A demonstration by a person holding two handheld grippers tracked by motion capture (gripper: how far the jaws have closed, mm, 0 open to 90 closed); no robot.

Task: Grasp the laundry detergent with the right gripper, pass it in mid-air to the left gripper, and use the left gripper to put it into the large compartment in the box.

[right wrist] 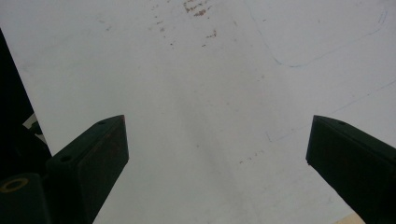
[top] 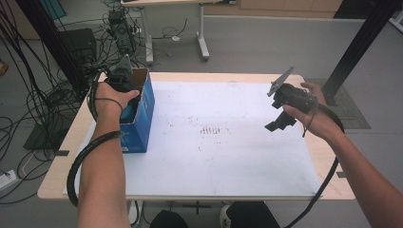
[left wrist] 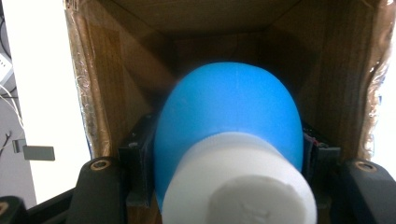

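L gripper (top: 124,78) lowered into open top of blue box (top: 142,111) at bench (top: 214,156) left edge. L fingers (left wrist: 140,163) clamped on blue bottle (left wrist: 229,116), one each side of body; white cap (left wrist: 243,186) nearest camera, brown cardboard walls just beyond fingers on both sides. R gripper (top: 280,118) held above white sheet (right wrist: 210,93), well apart from box; R fingers (right wrist: 93,154) spread wide, nothing btwn them.

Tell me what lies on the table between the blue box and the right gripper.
Nothing but the bare white sheet with faint brownish marks; in the high view it runs clear from the blue box to the right gripper.
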